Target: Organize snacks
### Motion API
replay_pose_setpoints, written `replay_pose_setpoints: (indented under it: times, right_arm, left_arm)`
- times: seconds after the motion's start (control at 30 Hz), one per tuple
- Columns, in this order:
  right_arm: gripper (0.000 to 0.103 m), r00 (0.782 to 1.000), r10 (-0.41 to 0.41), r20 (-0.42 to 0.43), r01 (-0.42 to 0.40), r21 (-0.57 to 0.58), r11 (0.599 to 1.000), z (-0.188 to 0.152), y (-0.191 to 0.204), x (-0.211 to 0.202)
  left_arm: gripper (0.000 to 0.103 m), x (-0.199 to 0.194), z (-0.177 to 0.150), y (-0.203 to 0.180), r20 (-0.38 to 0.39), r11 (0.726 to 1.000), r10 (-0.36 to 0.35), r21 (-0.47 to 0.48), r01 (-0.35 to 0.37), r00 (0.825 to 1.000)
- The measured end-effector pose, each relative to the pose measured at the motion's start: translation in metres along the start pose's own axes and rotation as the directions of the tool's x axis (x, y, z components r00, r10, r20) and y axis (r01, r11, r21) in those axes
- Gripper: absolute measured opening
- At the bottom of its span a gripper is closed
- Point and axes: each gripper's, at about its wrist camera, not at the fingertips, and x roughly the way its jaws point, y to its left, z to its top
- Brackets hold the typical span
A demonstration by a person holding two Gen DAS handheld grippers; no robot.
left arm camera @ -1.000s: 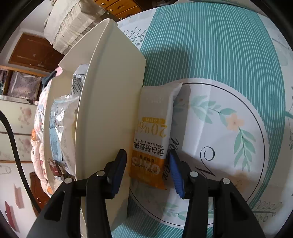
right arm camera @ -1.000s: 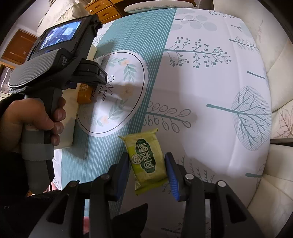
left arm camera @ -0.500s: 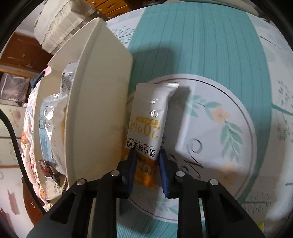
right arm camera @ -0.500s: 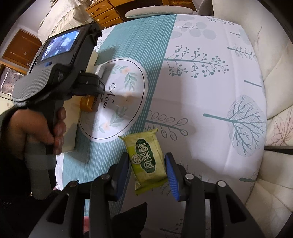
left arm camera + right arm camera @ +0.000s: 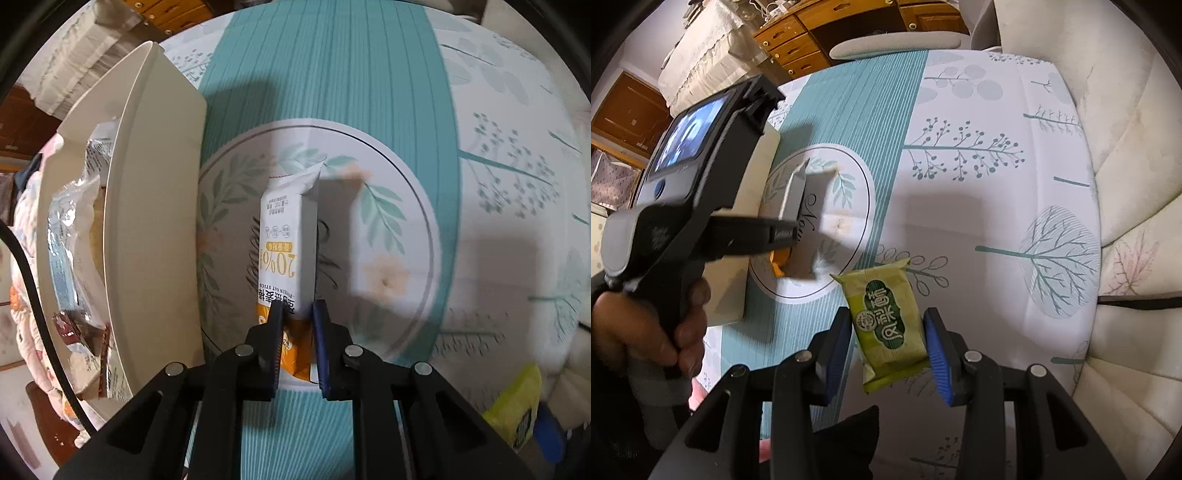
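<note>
Left gripper: black two-finger tool, fist-held by its grip, raised over the table; jaws pinched on the orange end of the white-and-orange oat stick wrapper. Wrapper: clear of the teal-and-white printed tablecloth, turned edge-on, long axis running straight out from the fingertips, white end farthest. Just left: cream plastic bin holding foil snack packets.

Right gripper: low over the cloth, jaws spread wide either side of the green square pastry packet. Packet: flat on the cloth, long axis pointing away between the fingers; contact not discernible.
</note>
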Motion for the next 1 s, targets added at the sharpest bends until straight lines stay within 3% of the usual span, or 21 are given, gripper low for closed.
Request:
replay_pose_setpoints:
  times: [0.43, 0.53, 0.73, 1.0]
  right_arm:
    - [0.041, 0.995, -0.034, 0.089, 0.030, 0.056, 0.998, -0.008, 0.026, -0.028]
    - [0.041, 0.993, -0.035, 0.111, 0.029, 0.060, 0.998, -0.009, 0.041, -0.034]
    - [0.041, 0.985, -0.044, 0.169, 0.032, 0.077, 0.996, -0.011, 0.078, -0.044]
    - [0.041, 0.968, -0.011, 0.252, -0.010, 0.085, 0.996, -0.010, 0.147, -0.050]
  left_arm:
    - [0.008, -0.083, -0.057, 0.007, 0.074, 0.980, -0.158, 0.134, 0.147, 0.985]
    - [0.006, -0.100, -0.061, 0.030, 0.094, 0.969, -0.209, 0.150, 0.194, 0.973]
    - [0.005, -0.129, -0.068, 0.066, 0.150, 0.953, -0.259, 0.202, 0.227, 0.954]
    - [0.005, -0.163, -0.077, 0.144, 0.257, 0.936, -0.312, 0.248, 0.249, 0.915]
